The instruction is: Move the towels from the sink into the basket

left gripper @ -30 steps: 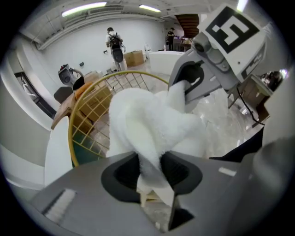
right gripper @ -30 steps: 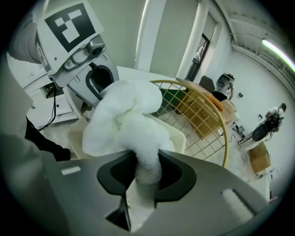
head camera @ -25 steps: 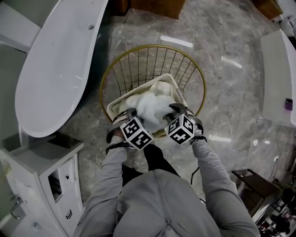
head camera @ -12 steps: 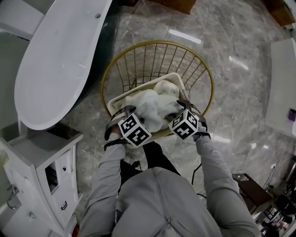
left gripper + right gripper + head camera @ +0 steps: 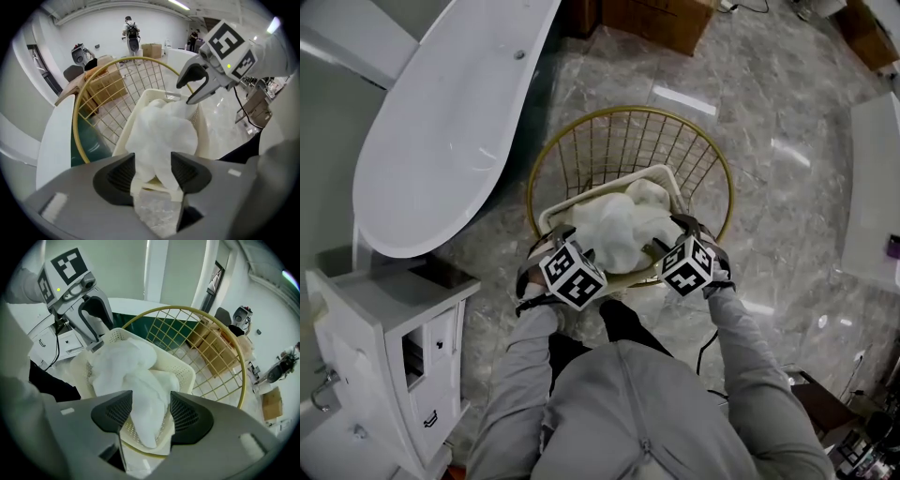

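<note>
A heap of white towels (image 5: 623, 230) lies in a cream plastic basket (image 5: 667, 178), which stands inside a gold wire basket (image 5: 628, 111) on the marble floor. My left gripper (image 5: 572, 242) hovers over the basket's near left rim and my right gripper (image 5: 675, 230) over its near right rim. Both have just been opening and now stand open. In the left gripper view the towels (image 5: 161, 133) show beyond the gap of the left gripper (image 5: 152, 171), untouched by the pads. The right gripper (image 5: 151, 411) likewise frames the towels (image 5: 126, 369) without pressing them.
A white bathtub (image 5: 450, 131) runs along the left, close to the wire basket. A white cabinet (image 5: 384, 347) stands at the near left. Cardboard boxes (image 5: 656, 14) sit at the far side and a white counter (image 5: 872, 187) at the right.
Both grippers have opened and let go of the white towel bunched between them. The towel now rests in the cream basket, and both grippers have lifted and moved slightly apart.
</note>
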`<move>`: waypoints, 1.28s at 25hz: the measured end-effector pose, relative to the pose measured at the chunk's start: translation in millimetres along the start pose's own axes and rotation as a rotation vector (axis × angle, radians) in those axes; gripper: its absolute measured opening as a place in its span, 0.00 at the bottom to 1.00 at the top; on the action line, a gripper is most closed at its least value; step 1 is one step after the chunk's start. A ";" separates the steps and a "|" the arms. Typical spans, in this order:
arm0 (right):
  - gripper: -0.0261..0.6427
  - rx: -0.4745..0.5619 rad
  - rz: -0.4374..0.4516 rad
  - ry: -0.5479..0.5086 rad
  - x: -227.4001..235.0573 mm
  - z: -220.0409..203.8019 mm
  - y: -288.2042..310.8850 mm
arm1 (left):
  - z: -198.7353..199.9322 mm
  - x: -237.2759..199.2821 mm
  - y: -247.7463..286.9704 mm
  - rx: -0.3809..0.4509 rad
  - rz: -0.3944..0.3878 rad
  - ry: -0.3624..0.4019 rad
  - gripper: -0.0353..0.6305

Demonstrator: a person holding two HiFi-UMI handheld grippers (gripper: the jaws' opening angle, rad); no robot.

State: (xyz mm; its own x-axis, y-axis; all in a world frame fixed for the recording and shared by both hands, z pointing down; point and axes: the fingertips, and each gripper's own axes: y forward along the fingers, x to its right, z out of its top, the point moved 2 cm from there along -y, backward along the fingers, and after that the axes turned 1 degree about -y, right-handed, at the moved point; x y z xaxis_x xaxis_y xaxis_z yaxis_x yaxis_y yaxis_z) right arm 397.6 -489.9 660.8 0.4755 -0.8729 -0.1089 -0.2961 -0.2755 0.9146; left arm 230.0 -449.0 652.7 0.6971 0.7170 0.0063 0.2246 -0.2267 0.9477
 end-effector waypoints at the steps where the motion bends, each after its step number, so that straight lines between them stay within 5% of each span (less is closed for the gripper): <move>1: 0.39 0.009 -0.007 0.003 -0.7 3.4 -3.7 | -2.4 0.1 -5.0 0.005 0.008 -0.005 0.49; 6: 0.39 0.079 -0.080 0.078 4.9 19.8 -26.6 | -16.7 0.9 -31.9 0.049 0.046 -0.080 0.49; 12: 0.39 0.256 -0.105 0.275 6.3 50.1 -68.7 | -50.7 -1.8 -86.9 0.175 0.114 -0.305 0.49; 19: 0.39 0.372 -0.109 0.325 -18.8 88.2 -95.9 | -120.0 4.7 -158.5 0.281 0.247 -0.465 0.49; 27: 0.39 0.598 -0.081 0.269 -133.3 164.8 -145.7 | -251.0 19.4 -272.6 0.484 0.463 -0.674 0.49; 32: 0.39 0.731 0.005 0.187 -240.0 230.1 -173.0 | -367.4 46.8 -337.6 0.507 0.607 -0.787 0.49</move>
State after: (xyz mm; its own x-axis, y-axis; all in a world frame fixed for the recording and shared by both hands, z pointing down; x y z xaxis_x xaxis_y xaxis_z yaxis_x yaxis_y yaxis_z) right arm 144.2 -325.3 439.0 0.5860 -0.8100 0.0219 -0.7418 -0.5254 0.4168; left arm -63.4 -96.8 450.3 0.9822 -0.1809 0.0500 -0.1729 -0.7692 0.6152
